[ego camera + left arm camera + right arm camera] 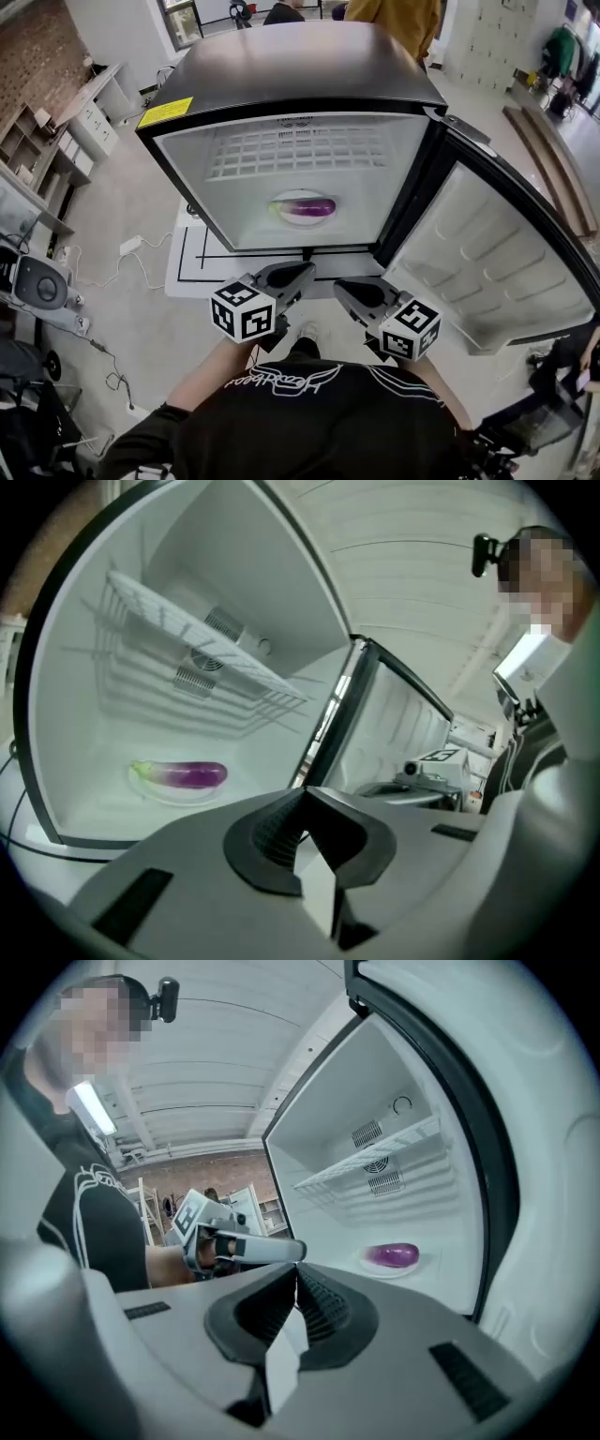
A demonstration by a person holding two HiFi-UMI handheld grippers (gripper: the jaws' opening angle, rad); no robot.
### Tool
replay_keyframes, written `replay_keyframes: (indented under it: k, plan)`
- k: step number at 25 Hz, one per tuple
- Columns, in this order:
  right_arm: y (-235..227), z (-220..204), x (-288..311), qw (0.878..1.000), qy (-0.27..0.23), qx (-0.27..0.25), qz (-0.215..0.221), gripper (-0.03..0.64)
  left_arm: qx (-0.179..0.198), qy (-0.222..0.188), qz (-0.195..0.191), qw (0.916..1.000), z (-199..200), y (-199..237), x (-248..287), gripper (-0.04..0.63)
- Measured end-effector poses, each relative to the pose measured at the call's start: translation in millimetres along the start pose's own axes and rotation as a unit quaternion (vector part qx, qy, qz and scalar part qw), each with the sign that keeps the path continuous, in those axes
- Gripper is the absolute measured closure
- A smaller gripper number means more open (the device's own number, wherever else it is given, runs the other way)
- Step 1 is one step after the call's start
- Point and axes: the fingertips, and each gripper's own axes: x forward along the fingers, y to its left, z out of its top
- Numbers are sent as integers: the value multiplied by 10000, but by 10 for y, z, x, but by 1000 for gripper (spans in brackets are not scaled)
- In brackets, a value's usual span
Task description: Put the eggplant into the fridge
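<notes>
left gripper (302,273) and right gripper (345,290) side by side at lower centre, aimed into open fridge (300,66); both closed, empty. eggplant (309,207) inside.

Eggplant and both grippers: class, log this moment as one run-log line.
eggplant: on plate inside fridge | door: open | left gripper: shut, empty | right gripper: shut, empty

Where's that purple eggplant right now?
In the head view the eggplant lies on a white plate on the floor of the fridge, under the wire shelf, left of the open door.
</notes>
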Motion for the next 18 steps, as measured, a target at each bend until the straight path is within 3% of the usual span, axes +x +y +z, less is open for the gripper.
replay_keyframes:
  k: [3,6,12,18]
  plan:
    - [121,22,-248,9998,-91,-171,-79,609,404,-103,-295,9987,-60,-405,-172,586]
    - [298,30,-440,9992,-146,-351,-93,609,488,-233,-476,9974,-137,-723,-370,587]
    - [725,97,-572,9968,-220,-733,226,609,634,-470,-586,9952,-176,-1054,-741,586]
    - [986,24,-661,9963,-230,-766,328,609,784,-605,-503,9938,-237,-1235,-919,586]
